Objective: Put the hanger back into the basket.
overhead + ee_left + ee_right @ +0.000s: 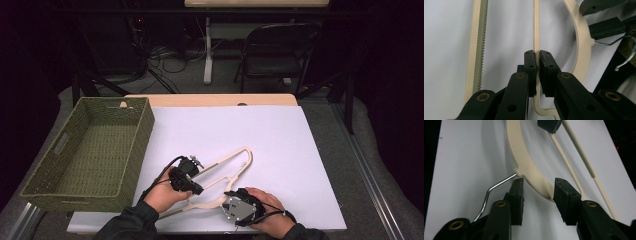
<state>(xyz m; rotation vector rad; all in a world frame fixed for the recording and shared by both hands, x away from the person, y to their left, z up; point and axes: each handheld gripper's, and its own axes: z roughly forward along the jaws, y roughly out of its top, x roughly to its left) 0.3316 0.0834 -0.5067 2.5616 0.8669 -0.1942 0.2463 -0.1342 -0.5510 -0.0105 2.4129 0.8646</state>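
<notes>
A cream plastic hanger with a metal hook lies flat on the white table top, near its front edge. My left gripper is shut on the hanger's thin inner bar, beside the ribbed lower bar. My right gripper straddles the curved shoulder right beside the hook's root. Its pads press against both edges of the arch, so it is shut on the hanger.
A green woven basket stands on the left of the table, close to the left hand. Beyond the table's far edge are a folding chair, a table leg and cables on the floor.
</notes>
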